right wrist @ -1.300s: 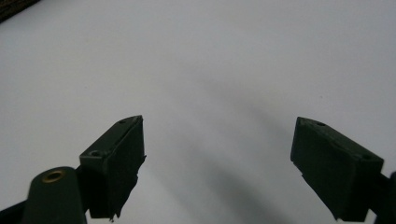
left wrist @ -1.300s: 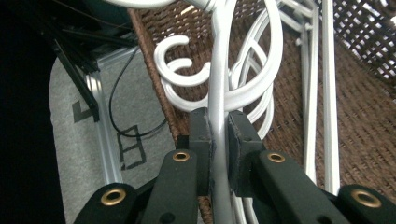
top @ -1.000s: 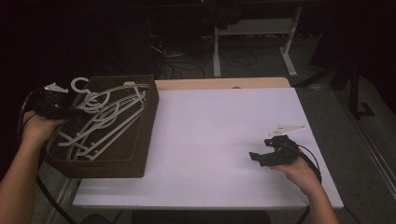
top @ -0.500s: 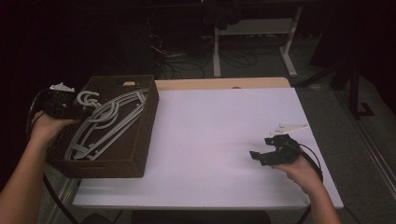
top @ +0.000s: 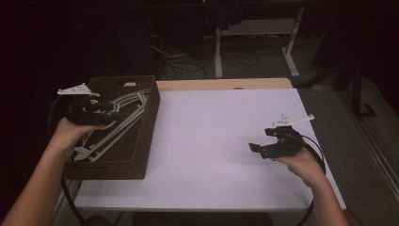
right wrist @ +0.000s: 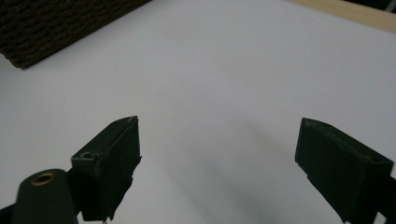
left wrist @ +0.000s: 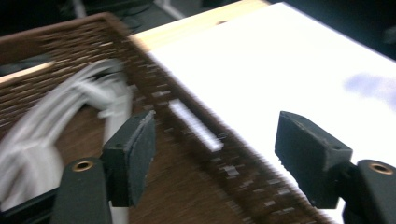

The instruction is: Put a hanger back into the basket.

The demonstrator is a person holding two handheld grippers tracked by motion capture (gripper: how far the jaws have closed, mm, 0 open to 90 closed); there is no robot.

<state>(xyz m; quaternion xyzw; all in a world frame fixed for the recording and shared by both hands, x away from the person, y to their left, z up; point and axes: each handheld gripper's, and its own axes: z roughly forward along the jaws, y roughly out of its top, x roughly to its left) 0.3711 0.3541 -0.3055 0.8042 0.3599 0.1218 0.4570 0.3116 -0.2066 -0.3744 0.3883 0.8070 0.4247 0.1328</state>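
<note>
1. The white hangers (top: 110, 123) lie in a tangled pile inside the brown basket (top: 141, 141), which sits at the left end of the bench (top: 211, 141). Their hooks and bars overlap, so lifting one could well drag others up with it or spill them over the rim.
2. The left gripper (top: 91, 112) hovers over the basket's left side with its jaws wide and nothing between them. In the left gripper view the jaws straddle the basket's right wall (left wrist: 196, 126), one over the inside and one over the bench side. Closing from there would likely pinch the woven wall, not a hanger, and could tip or slide the basket.
3. That view is blurred, so how near the hangers (left wrist: 42, 135) are to the jaw is hard to tell; a misjudged reach may glance off the thin plastic.
4. The right gripper (top: 272, 141) hangs wide and empty above bare bench, well apart from the basket, so it gives no steadying support if the basket shifts.
</note>
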